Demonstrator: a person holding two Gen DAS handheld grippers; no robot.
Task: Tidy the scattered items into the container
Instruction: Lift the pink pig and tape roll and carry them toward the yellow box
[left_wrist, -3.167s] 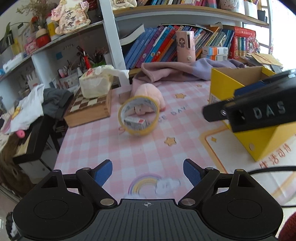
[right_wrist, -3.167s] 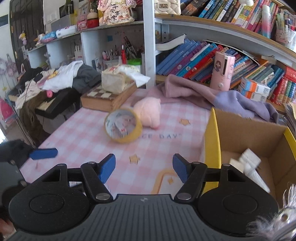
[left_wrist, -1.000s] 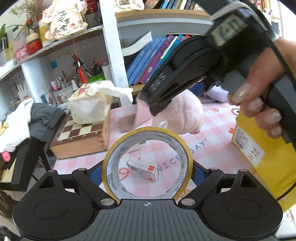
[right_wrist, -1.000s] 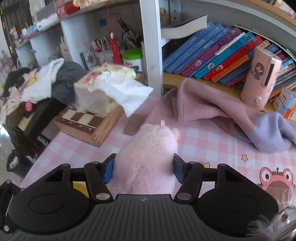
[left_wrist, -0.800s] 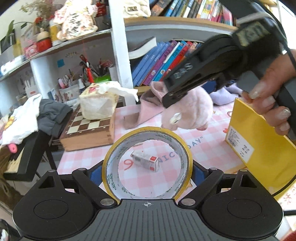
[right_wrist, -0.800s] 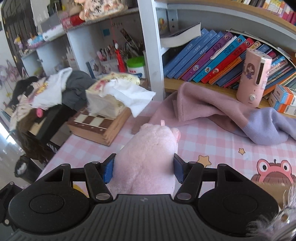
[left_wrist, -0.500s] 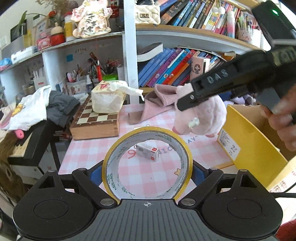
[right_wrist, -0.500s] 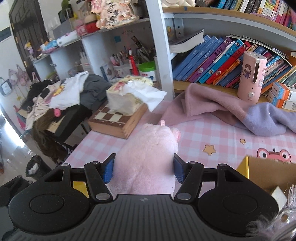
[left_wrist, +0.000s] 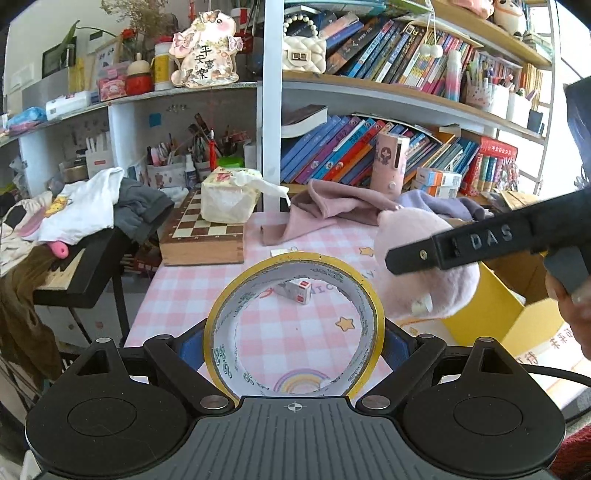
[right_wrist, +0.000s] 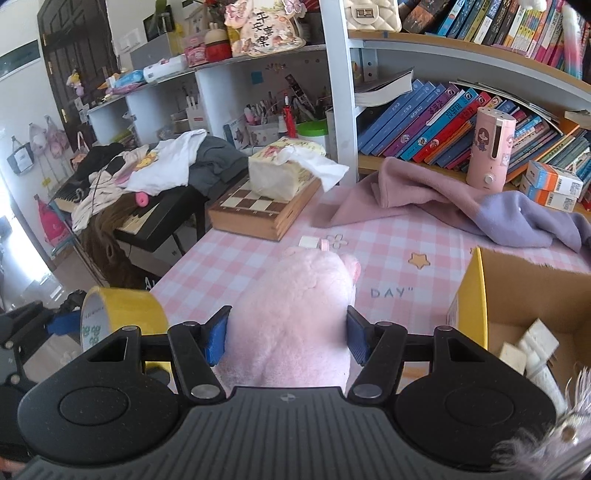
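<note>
Left gripper (left_wrist: 293, 347) clamped across stiff, light tape (left_wrist: 293, 325); right gripper (right_wrist: 286, 338) squeezing soft plush (right_wrist: 299, 314) mid-body, both aloft just left of box (right_wrist: 517, 288). Likely light, unbreakable.

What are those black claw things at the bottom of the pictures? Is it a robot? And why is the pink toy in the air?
It isn't a robot. A person holds a grabber tool in each hand, and each tool has a small camera looking forward along its two fingers. That gives one picture from each tool.

The left gripper squeezes a roll of yellow tape. The right gripper squeezes a pink plush toy, so the toy is lifted off the pink checked table. In the left picture you see that other tool from the side.

Beside the toy is a yellow cardboard box where things get tidied. A small white box lies on the table.
</note>
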